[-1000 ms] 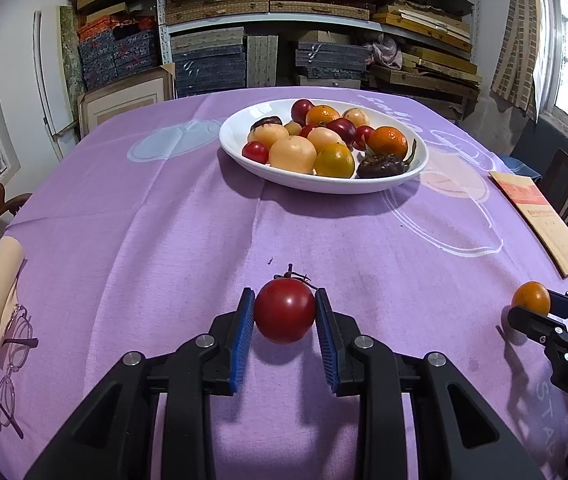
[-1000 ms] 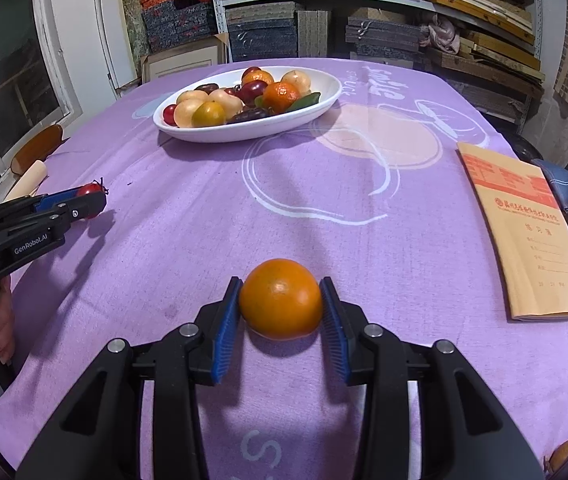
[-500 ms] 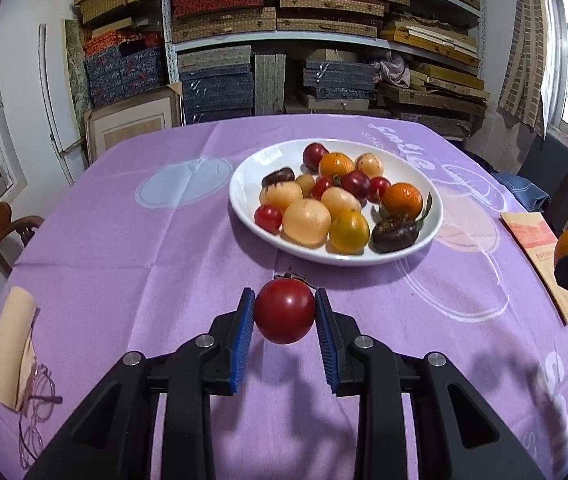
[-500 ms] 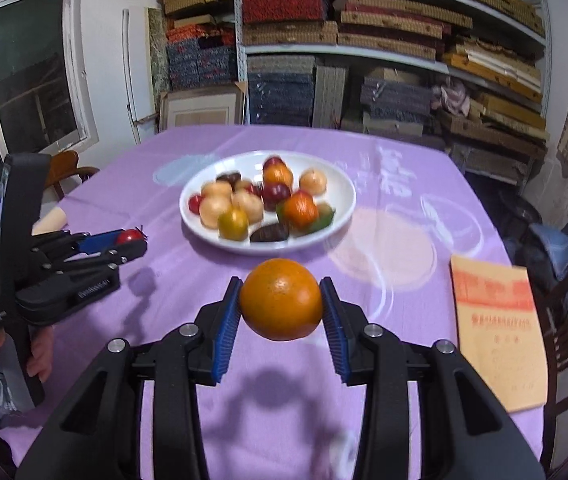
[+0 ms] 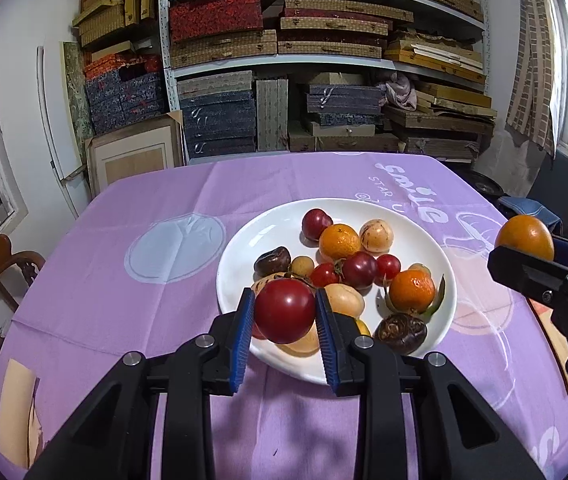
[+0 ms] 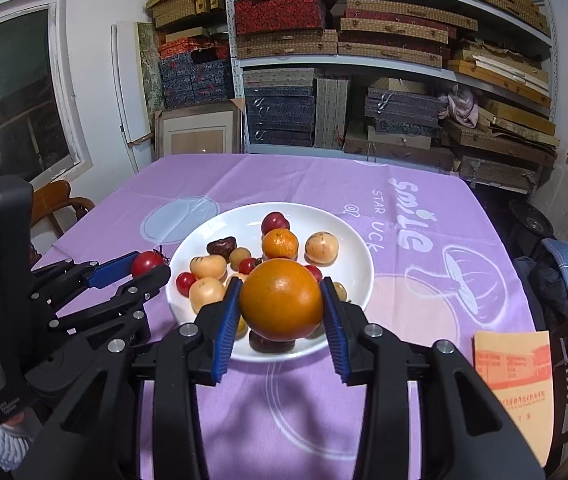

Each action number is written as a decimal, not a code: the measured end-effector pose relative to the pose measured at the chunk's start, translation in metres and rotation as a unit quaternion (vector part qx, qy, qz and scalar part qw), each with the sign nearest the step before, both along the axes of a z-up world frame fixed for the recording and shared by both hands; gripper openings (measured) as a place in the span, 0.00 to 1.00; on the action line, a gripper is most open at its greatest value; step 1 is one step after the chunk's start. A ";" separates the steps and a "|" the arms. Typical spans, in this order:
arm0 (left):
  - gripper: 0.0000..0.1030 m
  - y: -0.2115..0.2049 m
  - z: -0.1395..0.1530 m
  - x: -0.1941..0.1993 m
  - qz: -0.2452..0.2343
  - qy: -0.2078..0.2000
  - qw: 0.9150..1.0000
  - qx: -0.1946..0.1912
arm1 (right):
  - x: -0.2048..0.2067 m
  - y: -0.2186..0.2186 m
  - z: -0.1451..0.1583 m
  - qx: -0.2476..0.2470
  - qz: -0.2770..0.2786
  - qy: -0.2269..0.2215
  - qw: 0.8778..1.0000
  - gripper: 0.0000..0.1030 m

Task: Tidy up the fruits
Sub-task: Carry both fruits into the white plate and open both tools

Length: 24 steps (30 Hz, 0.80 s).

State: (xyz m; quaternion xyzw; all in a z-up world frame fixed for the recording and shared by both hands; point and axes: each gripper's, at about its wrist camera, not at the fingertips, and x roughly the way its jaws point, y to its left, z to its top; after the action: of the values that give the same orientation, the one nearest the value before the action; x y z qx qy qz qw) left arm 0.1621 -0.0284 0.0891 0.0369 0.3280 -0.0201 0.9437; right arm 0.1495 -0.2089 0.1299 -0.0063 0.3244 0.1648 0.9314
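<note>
1. Left tool point(image 5: 285, 312) clamped on red tomato point(image 5: 285, 310), held above the 6 o'clock rim of the white plate point(image 5: 244, 248) on the desk point(image 5: 124, 300).
2. Right tool point(image 6: 282, 300) clamped on orange point(image 6: 282, 300), also over the plate's near rim.
3. Handling, judged: tomato soft, thin-skinned, bruises easily; orange firmer. Both round and liable to roll; grip at the widest girth.
4. Only the right view shows the booklet point(image 6: 513, 376) at 4 o'clock; only the left shows the plate's dark fruit point(image 5: 401, 331).

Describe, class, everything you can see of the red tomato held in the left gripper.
The red tomato is round, smooth and glossy, deep red, with a dark dried stem on top. It is clamped between the blue ribbed pads of the left gripper, one pad on each side, lifted clear of the purple tablecloth. It hangs by the near rim of the white plate of fruit.
</note>
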 end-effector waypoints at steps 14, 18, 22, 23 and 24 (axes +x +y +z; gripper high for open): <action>0.30 -0.003 -0.024 0.069 0.009 0.029 1.000 0.001 | 0.073 0.015 -0.041 -0.007 -0.008 0.042 0.999 0.38; 0.30 -0.006 -0.034 0.084 0.008 0.042 0.999 0.001 | 0.088 0.021 -0.052 -0.014 -0.010 0.049 0.999 0.38; 0.33 -0.006 -0.037 0.089 0.015 0.030 0.999 0.008 | 0.095 0.025 -0.055 -0.032 -0.017 0.037 0.999 0.42; 0.38 -0.004 -0.037 0.089 0.017 0.030 0.999 0.006 | 0.094 0.024 -0.055 -0.035 -0.020 0.032 0.999 0.48; 0.42 -0.002 -0.037 0.089 0.021 0.030 0.999 0.002 | 0.095 0.023 -0.054 -0.036 -0.025 0.028 0.999 0.55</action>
State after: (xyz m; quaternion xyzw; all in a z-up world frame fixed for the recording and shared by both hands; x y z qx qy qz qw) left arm 0.2515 -0.0299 0.0521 0.0313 0.3565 -0.0010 0.9338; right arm 0.2442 -0.1864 0.0759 -0.0267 0.3558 0.1296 0.9251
